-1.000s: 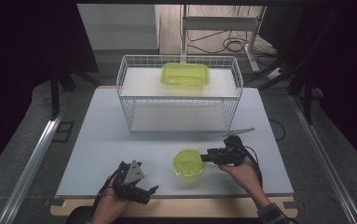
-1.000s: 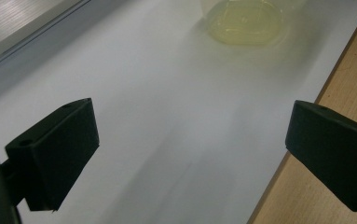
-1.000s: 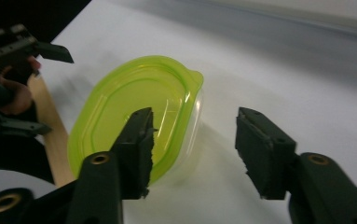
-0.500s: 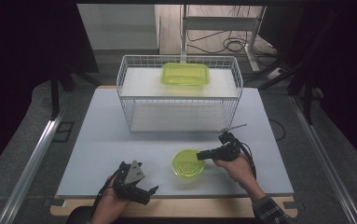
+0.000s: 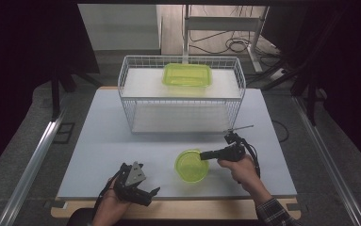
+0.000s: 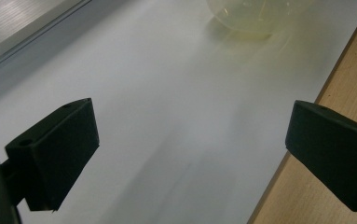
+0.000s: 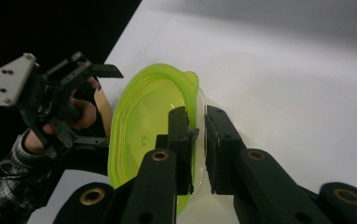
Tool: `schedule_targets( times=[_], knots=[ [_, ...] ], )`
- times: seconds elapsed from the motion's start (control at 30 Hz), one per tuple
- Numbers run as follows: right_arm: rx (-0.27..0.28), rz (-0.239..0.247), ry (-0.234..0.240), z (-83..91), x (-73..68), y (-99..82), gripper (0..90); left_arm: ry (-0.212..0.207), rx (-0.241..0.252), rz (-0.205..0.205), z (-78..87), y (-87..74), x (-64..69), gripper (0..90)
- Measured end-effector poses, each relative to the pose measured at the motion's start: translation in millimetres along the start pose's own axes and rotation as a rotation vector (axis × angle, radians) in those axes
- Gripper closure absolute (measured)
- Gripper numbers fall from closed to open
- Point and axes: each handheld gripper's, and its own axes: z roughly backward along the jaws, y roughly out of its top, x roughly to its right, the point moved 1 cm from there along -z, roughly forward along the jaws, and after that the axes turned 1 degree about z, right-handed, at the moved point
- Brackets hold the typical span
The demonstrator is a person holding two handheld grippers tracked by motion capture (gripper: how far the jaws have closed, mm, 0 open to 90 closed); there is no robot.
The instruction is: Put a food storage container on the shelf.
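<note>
A round lime-green bowl (image 5: 191,165) sits on the white table near the front, right of centre. My right gripper (image 5: 201,155) reaches it from the right and is shut on its right rim. In the right gripper view the two jaws pinch the thin wall of the bowl (image 7: 143,121), one inside and one outside, around the right gripper (image 7: 197,126). My left gripper (image 5: 151,196) rests at the front edge, left of the bowl, open with nothing in it. In the left gripper view the left gripper (image 6: 190,135) stands wide over bare table, with the bowl (image 6: 255,16) ahead.
A white wire basket (image 5: 183,115) stands at the back of the table, with a rectangular green container (image 5: 187,74) on a white board in its upper part. A wooden strip (image 6: 334,56) runs along the table's front edge. The other hand's gripper (image 7: 50,98) is beyond the bowl.
The right hand has shifted a little toward the bowl and turned, with its jaws staying at the bowl's right rim. The bowl and the left gripper have hardly moved.
</note>
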Motion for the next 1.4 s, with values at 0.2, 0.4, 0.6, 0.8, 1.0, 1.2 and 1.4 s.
schedule_targets(
  times=[0.2, 0.4, 0.6, 0.8, 1.0, 1.2, 1.4],
  knots=[
    [0.038, 0.002, 0.011, 9.1, -5.1, 5.0, 80.6, 0.000, -0.002, -0.001, -0.2, 0.0, 0.2, 2.5],
    [0.079, 0.007, 0.023, 20.6, -13.2, 13.5, 80.6, 0.000, 0.000, 0.000, -0.1, 0.0, 0.0, 2.5],
    [0.114, 0.026, 0.024, 32.1, -22.1, 24.0, 80.6, 0.001, -0.003, -0.003, -0.3, 0.1, 0.3, 2.5],
    [0.137, 0.050, 0.017, 40.8, -32.5, 36.2, 80.6, 0.001, -0.002, -0.004, -0.3, 0.1, 0.2, 2.5],
    [0.159, 0.075, 0.009, 46.5, -41.4, 48.5, 80.6, 0.000, -0.003, -0.004, -0.4, 0.1, 0.3, 2.5],
    [0.184, 0.075, 0.015, 52.1, -48.4, 60.2, 80.6, 0.001, -0.004, -0.006, 0.0, 0.2, 0.0, 2.5],
    [0.225, 0.088, 0.018, 61.2, -57.3, 75.7, 80.6, 0.002, 0.001, 0.002, 0.4, 0.1, -0.6, 2.5]
  ],
)
